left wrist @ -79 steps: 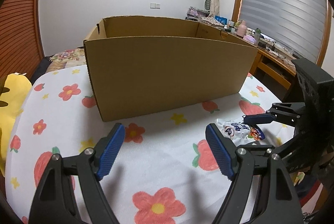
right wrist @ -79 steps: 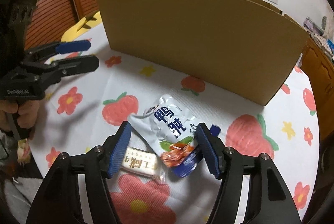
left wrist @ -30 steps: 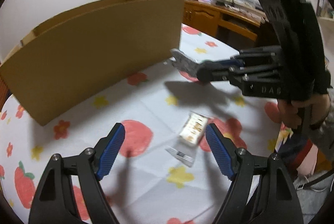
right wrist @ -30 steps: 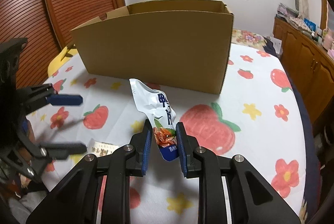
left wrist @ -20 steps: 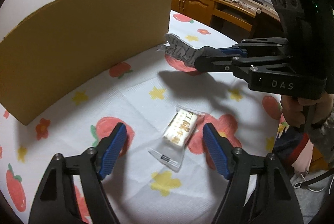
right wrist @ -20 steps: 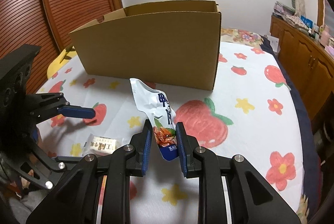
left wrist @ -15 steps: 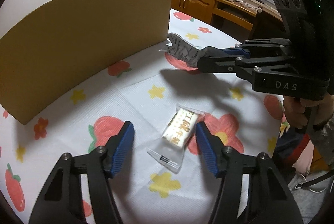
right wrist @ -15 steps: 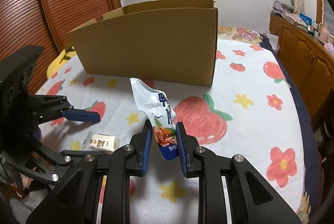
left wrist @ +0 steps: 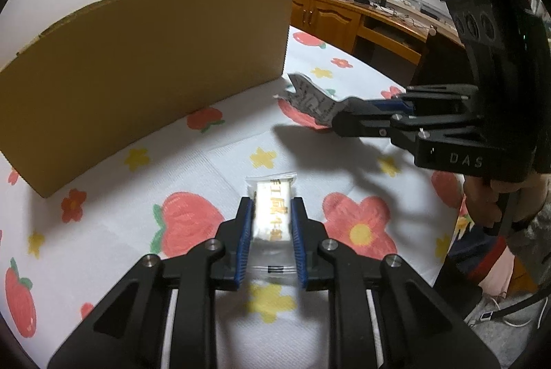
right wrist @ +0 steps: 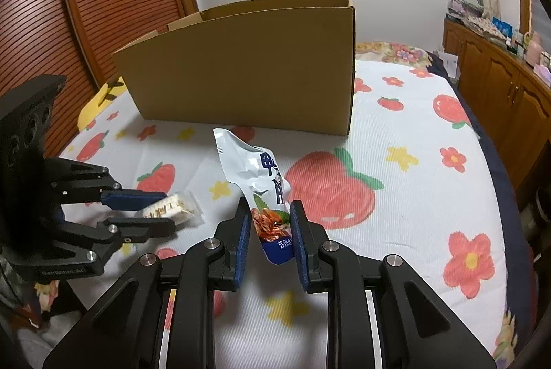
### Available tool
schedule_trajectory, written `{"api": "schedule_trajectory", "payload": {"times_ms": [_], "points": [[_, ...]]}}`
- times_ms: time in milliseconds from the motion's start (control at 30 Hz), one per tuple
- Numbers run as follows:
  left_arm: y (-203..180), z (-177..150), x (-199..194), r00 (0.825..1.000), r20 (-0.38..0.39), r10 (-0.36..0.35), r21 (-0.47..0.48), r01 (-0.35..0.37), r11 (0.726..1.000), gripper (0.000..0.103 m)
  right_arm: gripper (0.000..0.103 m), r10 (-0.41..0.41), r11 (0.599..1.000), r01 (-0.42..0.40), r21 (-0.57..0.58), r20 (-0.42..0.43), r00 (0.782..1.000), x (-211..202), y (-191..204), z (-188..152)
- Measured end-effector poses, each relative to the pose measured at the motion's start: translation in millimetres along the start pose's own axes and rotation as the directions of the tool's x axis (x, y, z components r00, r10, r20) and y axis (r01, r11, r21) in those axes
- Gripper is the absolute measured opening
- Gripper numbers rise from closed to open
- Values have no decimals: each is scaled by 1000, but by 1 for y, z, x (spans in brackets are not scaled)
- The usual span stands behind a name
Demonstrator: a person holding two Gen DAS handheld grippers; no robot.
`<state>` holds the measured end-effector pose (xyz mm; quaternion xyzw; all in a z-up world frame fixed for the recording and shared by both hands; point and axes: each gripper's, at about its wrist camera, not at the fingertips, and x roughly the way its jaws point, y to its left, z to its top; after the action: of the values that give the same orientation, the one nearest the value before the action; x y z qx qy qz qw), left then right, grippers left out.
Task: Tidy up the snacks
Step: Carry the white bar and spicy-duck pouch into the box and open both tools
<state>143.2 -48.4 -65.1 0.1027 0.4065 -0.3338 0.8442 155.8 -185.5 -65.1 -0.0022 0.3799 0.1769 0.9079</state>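
Observation:
My left gripper (left wrist: 270, 214) is shut on a small white wrapped snack bar (left wrist: 273, 210), low over the flowered tablecloth; it also shows from the side in the right wrist view (right wrist: 172, 209). My right gripper (right wrist: 268, 219) is shut on the lower end of a white and blue snack pouch (right wrist: 256, 174) and holds it above the table; the pouch also shows in the left wrist view (left wrist: 310, 98). An open cardboard box (right wrist: 255, 69) stands behind both, its inside hidden.
The table has a white cloth with strawberries and flowers (right wrist: 430, 197). A yellow cushion (right wrist: 98, 100) lies at the far left edge. Wooden cabinets (right wrist: 499, 86) and a cluttered desk (left wrist: 378, 18) stand to the right. A slatted wooden door (right wrist: 103, 0) is behind the box.
My left gripper has closed from wide open onto the snack bar. My right gripper keeps holding the pouch lifted and has shifted slightly.

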Motion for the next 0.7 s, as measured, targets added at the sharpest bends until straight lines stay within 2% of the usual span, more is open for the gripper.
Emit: {"api": "schedule_trajectory", "payload": {"times_ms": [400, 700], "points": [[10, 6, -6, 999, 39, 29, -44, -28, 999, 19, 21, 2, 1000, -2, 6, 8, 1000, -4, -1, 0], [25, 15, -23, 993, 104, 57, -91, -47, 995, 19, 21, 8, 1000, -8, -1, 42, 999, -20, 2, 8]]}}
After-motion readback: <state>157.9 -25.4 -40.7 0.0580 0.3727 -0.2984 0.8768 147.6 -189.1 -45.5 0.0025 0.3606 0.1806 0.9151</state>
